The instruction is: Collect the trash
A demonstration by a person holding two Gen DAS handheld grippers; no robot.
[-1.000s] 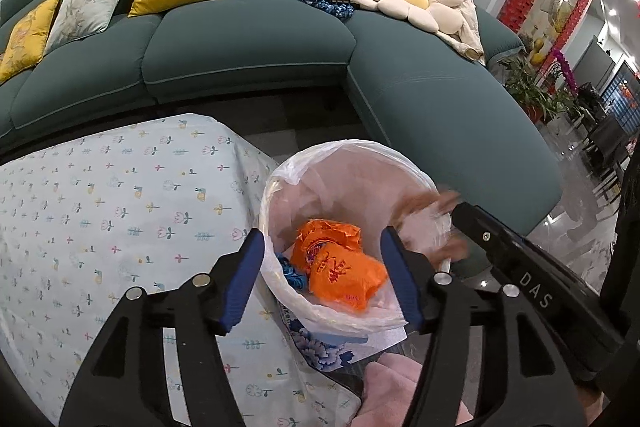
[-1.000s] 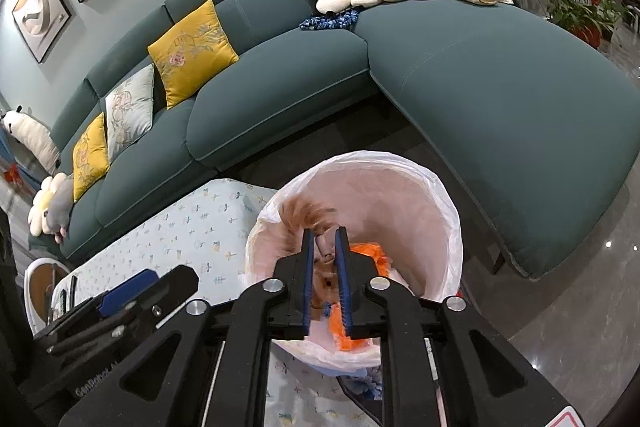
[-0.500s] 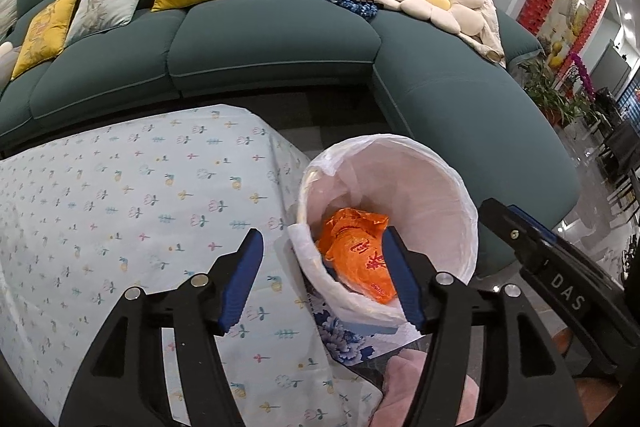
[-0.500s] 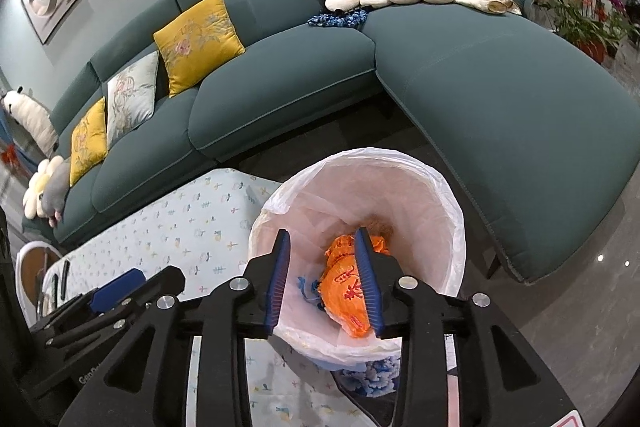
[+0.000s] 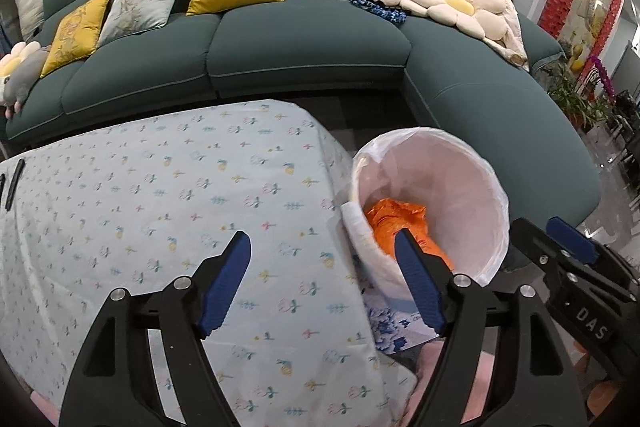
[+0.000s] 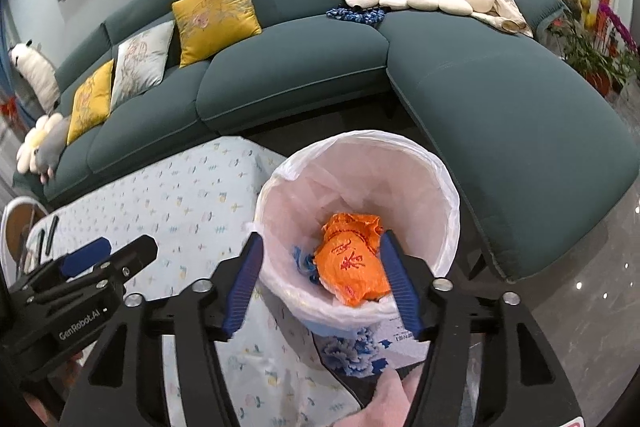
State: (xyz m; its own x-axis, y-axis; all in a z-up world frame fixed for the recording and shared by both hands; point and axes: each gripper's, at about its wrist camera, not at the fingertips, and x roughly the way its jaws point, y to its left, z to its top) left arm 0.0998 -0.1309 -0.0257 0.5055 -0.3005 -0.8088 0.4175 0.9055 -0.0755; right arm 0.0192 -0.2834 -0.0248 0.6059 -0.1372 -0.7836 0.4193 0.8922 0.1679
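Observation:
A white-lined trash bin (image 6: 448, 203) stands on the floor beside the table; it also shows in the left wrist view (image 5: 492, 187). Inside lie an orange crumpled bag (image 6: 352, 267) and a blue scrap (image 6: 302, 263); the orange bag shows in the left wrist view (image 5: 394, 223) too. My right gripper (image 6: 322, 279) is open and empty above the bin's near rim. My left gripper (image 5: 322, 277) is open and empty over the table's right edge, next to the bin. The right gripper's body (image 5: 576, 279) shows at the right of the left wrist view.
A table with a floral cloth (image 5: 160, 195) lies left of the bin, with two dark pens (image 5: 12, 183) at its far left. A teal sofa (image 5: 304, 39) with cushions wraps behind and to the right. A blue-flowered box (image 6: 360, 347) sits under the bin.
My right gripper opened and dropped the brownish piece of trash into the bin. Both grippers have pulled back and up; the left one has shifted left over the table.

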